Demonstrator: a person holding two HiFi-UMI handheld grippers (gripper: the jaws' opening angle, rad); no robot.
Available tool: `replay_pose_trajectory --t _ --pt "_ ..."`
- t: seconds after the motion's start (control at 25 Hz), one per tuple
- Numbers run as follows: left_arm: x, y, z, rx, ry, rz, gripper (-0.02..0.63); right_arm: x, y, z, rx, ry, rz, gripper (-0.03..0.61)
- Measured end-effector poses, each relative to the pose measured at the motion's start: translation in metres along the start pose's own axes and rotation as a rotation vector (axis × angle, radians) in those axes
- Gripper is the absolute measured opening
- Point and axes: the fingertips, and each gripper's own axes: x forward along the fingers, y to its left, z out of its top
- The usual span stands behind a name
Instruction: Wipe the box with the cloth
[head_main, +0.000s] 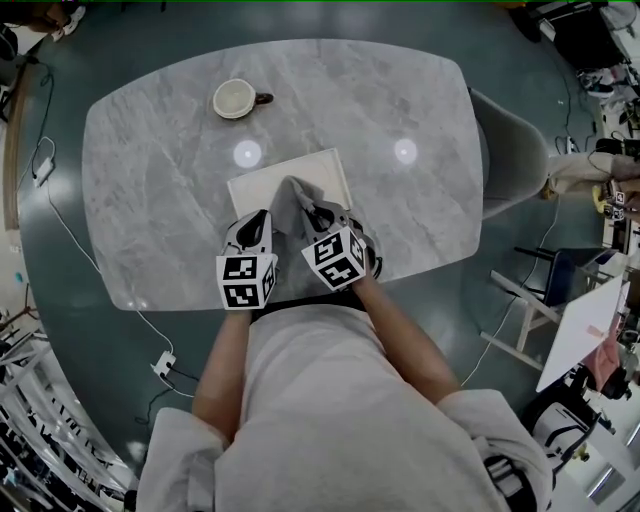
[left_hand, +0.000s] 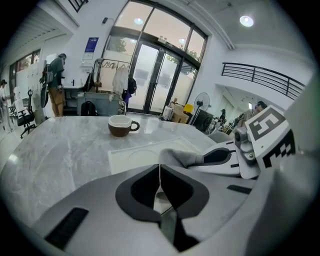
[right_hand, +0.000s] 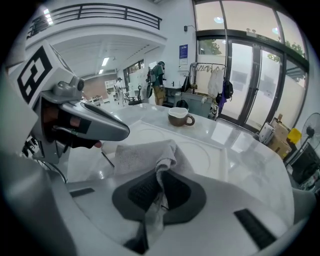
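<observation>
Right claw (head_main: 315, 214) first, from the head view: it's clamped on the grey cloth (head_main: 288, 200), which drapes over the near edge of the flat white box (head_main: 300, 168). That box lies at the middle of the table (head_main: 150, 190), close to its near edge. Your left claw (head_main: 257, 224) sits just beside the right one, at the box's near left corner. A cup (head_main: 235, 98) stands well apart, toward the far edge.

Left gripper view now: jaws pressed together with nothing between them, so nothing pins the box.

Right gripper view: a bunched fold of cloth is pinched between the jaws, the rest spread on the box ahead.

Careful here, I'd say. The marble top is polished and throws back the ceiling lights, so a light box may skid when you push the cloth. That thin pinch on a fold could also slip free on a hard drag.

Around you are tall glass doors, a railed balcony, people standing far off, and cables on the floor beside the table.
</observation>
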Motion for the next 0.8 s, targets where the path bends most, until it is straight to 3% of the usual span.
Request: replay_pose_trajectory --t 0.8 --pt "0.015 -0.031 0.000 0.052 0.028 -0.072 0.029 -0.020 -0.060 -0.026 0.106 0.016 -0.145 0.034"
